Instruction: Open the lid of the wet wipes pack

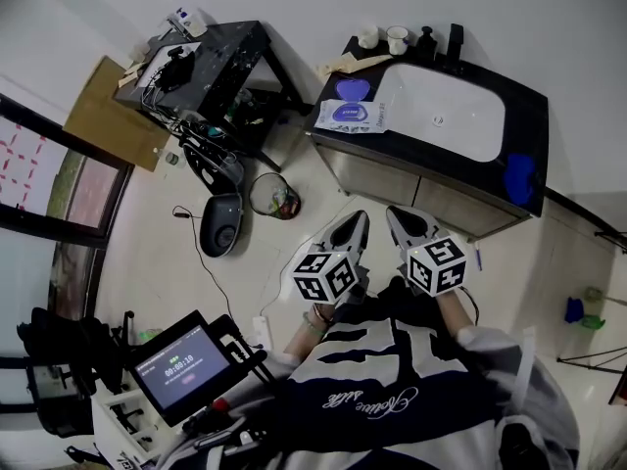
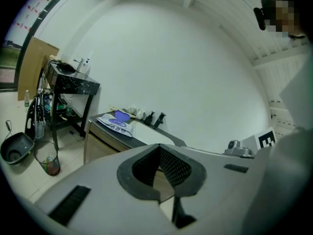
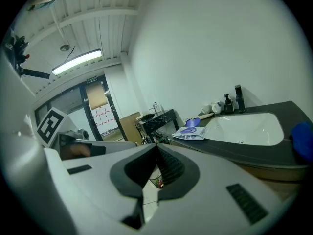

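Observation:
The wet wipes pack (image 1: 351, 116) lies flat on the left end of the dark sink counter (image 1: 333, 143), and its purple lid (image 1: 353, 88) stands flipped up at the far side. The pack (image 2: 116, 125) and raised lid (image 2: 121, 115) show small in the left gripper view; the right gripper view also shows the pack (image 3: 190, 132). My left gripper (image 1: 355, 221) and right gripper (image 1: 400, 215) are held side by side above the floor, well short of the counter. Each has its tips together, with nothing between them (image 2: 159, 148) (image 3: 156, 147).
A white sink basin (image 1: 446, 116) fills the counter's middle, with a blue cloth (image 1: 519, 179) at its right end and cups (image 1: 382, 37) at the back. A cluttered black side table (image 1: 211, 67), a small bin (image 1: 276, 196) and cables stand on the floor at left.

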`<action>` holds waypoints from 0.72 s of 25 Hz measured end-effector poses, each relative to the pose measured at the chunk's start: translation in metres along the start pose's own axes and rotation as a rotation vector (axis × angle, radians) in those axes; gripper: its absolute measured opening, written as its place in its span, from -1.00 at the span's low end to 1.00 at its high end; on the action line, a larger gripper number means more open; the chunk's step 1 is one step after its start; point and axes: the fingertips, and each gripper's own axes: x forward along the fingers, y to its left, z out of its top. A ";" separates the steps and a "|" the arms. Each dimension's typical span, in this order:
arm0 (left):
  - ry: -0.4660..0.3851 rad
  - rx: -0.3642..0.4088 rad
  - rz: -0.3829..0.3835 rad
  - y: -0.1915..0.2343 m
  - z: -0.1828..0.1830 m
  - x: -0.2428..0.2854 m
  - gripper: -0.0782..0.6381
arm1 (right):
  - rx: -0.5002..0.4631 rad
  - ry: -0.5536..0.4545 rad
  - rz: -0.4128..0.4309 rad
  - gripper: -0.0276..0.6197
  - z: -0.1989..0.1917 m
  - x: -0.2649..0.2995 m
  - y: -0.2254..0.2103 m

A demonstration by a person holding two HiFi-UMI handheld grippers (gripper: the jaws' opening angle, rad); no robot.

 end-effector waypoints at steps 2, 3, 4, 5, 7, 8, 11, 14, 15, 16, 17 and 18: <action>-0.003 -0.002 -0.003 0.005 0.001 -0.005 -0.79 | -0.010 0.001 0.000 -0.92 -0.001 0.003 0.007; -0.005 -0.005 -0.005 0.007 0.002 -0.008 -0.79 | -0.016 0.002 0.001 -0.92 -0.001 0.005 0.012; -0.007 -0.006 -0.008 0.010 0.002 -0.011 -0.79 | -0.022 0.002 0.002 -0.92 -0.002 0.006 0.017; -0.007 -0.005 -0.011 0.011 0.002 -0.013 -0.79 | -0.028 0.000 0.002 -0.92 -0.003 0.008 0.021; -0.006 0.006 -0.020 0.014 0.000 -0.015 -0.79 | -0.035 -0.005 0.001 -0.92 -0.006 0.009 0.026; -0.006 0.011 -0.024 0.015 -0.002 -0.016 -0.79 | -0.038 -0.007 -0.001 -0.92 -0.008 0.010 0.027; -0.007 0.017 -0.034 0.019 -0.006 -0.018 -0.79 | -0.041 -0.012 -0.005 -0.92 -0.014 0.011 0.031; -0.005 0.019 -0.040 0.022 -0.010 -0.021 -0.79 | -0.044 -0.016 -0.010 -0.92 -0.019 0.012 0.035; -0.003 0.018 -0.042 0.023 -0.011 -0.022 -0.79 | -0.045 -0.015 -0.014 -0.92 -0.020 0.012 0.037; -0.001 0.017 -0.043 0.024 -0.011 -0.024 -0.79 | -0.045 -0.014 -0.018 -0.92 -0.021 0.011 0.038; 0.001 0.016 -0.046 0.024 -0.012 -0.025 -0.79 | -0.045 -0.013 -0.023 -0.92 -0.021 0.010 0.039; 0.004 0.015 -0.048 0.023 -0.014 -0.026 -0.79 | -0.044 -0.013 -0.026 -0.92 -0.022 0.009 0.041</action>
